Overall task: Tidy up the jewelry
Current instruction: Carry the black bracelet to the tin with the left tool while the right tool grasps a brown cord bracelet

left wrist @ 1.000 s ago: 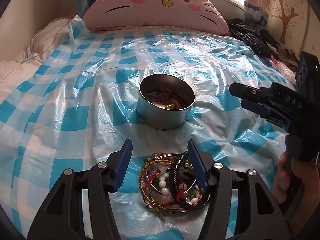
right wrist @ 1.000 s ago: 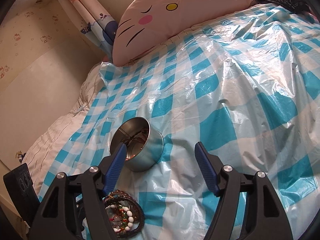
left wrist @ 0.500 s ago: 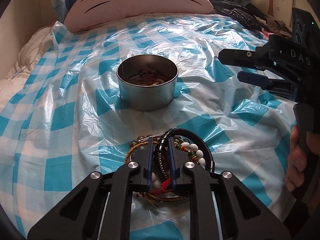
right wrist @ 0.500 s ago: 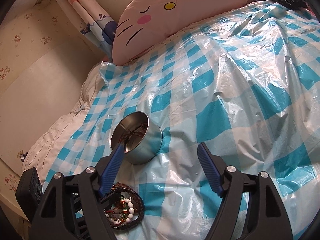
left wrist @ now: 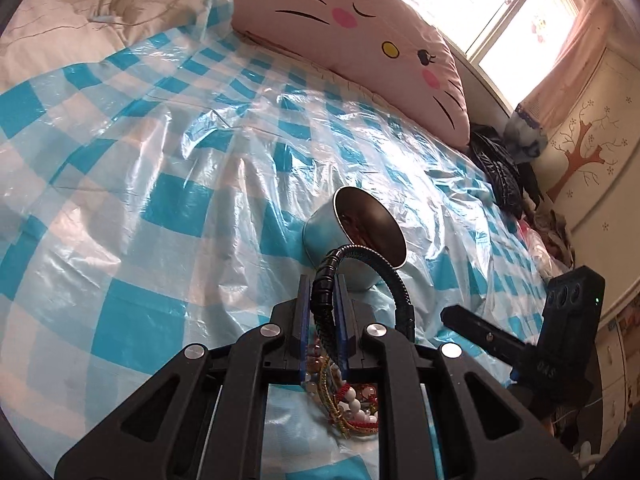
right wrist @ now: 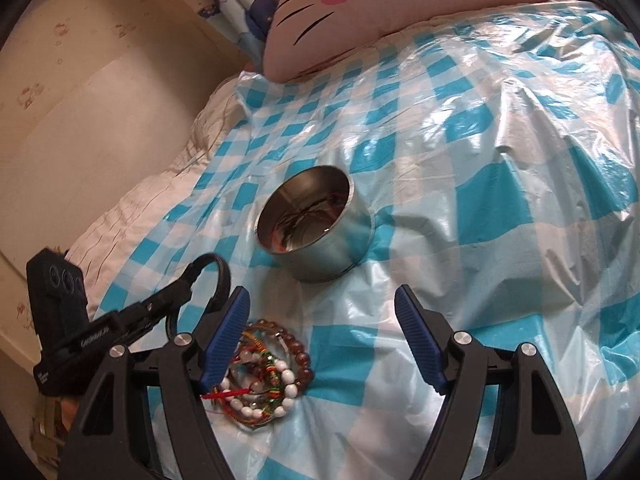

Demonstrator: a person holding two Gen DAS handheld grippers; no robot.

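My left gripper (left wrist: 323,285) is shut on a black braided bracelet (left wrist: 394,280), which arches up out of the pads and clear of the sheet. Under it lies a pile of beaded and corded bracelets (left wrist: 352,404). Beyond stands a round metal tin (left wrist: 320,236) with some jewelry inside. In the right wrist view my right gripper (right wrist: 320,298) hovers over the sheet in front of the tin (right wrist: 332,256). Its jaws are closing with nothing pressed between them. The pile (right wrist: 276,376) lies by its left finger (right wrist: 224,336). The left gripper (right wrist: 180,290) holds the black bracelet (right wrist: 218,270) at the left.
A blue-and-white checked plastic sheet (right wrist: 500,200) covers the bed. A pink cat-face pillow (left wrist: 360,48) lies at the head, a white quilt (left wrist: 60,28) to its left and dark clothes (left wrist: 500,172) by the wall. A window (left wrist: 500,12) is behind.
My left gripper has shut on the black bracelet and lifted it off the pile while rolling. The right gripper has moved closer to the pile and the tin, its jaws slightly narrower.
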